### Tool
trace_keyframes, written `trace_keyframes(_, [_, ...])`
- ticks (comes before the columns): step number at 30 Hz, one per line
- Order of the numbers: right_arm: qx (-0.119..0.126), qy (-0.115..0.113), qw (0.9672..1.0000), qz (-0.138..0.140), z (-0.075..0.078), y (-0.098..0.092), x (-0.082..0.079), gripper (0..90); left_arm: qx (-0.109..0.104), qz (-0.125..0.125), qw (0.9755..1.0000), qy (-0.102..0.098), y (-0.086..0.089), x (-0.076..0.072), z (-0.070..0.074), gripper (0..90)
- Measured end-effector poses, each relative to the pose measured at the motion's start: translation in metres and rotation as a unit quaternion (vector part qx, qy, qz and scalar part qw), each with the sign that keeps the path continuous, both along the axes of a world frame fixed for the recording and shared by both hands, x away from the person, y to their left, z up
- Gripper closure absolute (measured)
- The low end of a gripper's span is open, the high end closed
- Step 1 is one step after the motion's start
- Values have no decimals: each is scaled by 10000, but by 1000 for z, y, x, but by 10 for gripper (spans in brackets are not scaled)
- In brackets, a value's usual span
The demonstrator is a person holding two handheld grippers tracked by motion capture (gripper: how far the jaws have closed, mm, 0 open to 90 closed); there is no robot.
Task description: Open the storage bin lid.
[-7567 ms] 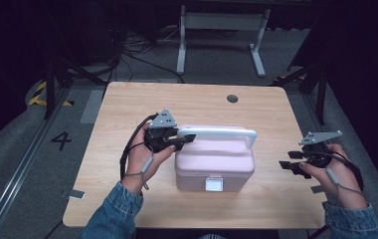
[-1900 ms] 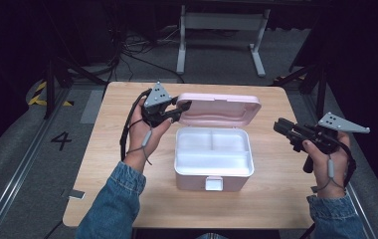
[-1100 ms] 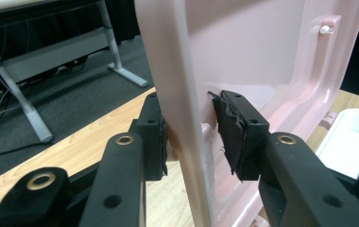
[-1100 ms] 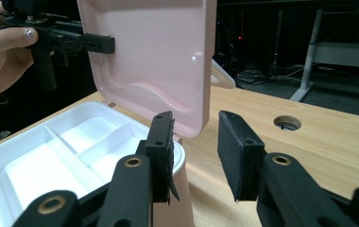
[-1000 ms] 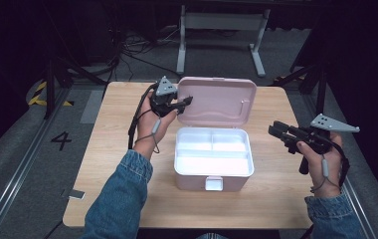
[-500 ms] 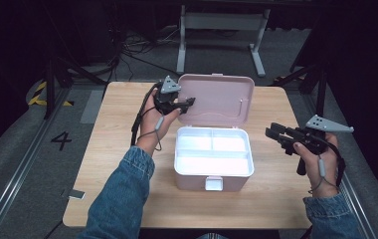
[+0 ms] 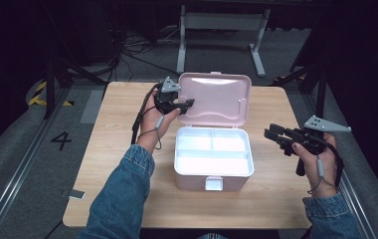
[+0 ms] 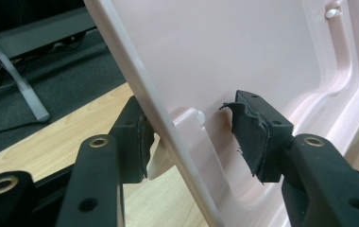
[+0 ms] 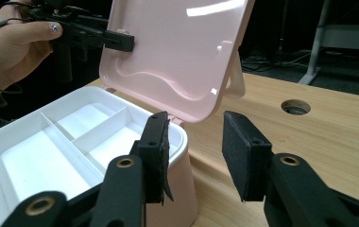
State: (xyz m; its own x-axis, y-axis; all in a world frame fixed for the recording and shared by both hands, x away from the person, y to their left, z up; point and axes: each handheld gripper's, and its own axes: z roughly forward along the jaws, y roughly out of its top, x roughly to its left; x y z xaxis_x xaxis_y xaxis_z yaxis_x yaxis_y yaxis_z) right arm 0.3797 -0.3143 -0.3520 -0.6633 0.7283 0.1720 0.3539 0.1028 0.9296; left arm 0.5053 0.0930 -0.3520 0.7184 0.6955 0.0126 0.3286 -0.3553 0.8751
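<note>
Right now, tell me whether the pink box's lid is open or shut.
Open. The lid stands raised behind the box, whose white tray compartments show empty. The left gripper straddles the lid's edge, its jaws just opened.

Table (image 7: 127,164): light wooden top, rounded corners, on a dark grey floor.
Cable hole (image 7: 273,83): round, in the far edge strip, beyond the right gripper (image 7: 276,137).
Pink box (image 7: 212,172): stands mid-table, between the two grippers, lid (image 7: 217,97) raised.
Small grey tag (image 7: 76,194): near front left corner, behind the left gripper (image 7: 184,104).
</note>
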Motion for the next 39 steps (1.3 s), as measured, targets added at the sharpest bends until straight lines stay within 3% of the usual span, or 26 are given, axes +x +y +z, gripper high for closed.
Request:
trace_keyframes(10, [4,90,10000,-12,-3,-1,2,622,102,83,9999,98,3,6,-8,504])
trace_keyframes(15, [4,110,9999,-14,-4,-2,2,618,148,152,9994,289,3,8,-13,501])
trace_keyframes(27, [-17,205,9998,-41,-8,-5,5,610,42,194,9981,578,6,13,-24,491])
trace_keyframes(32, [-14,218,9998,-38,-9,-5,5,609,445,241,9972,546,5,13,-28,492])
trace_keyframes(39, [-23,244,9997,-38,-10,-5,6,607,338,254,9954,864,4,16,-38,471])
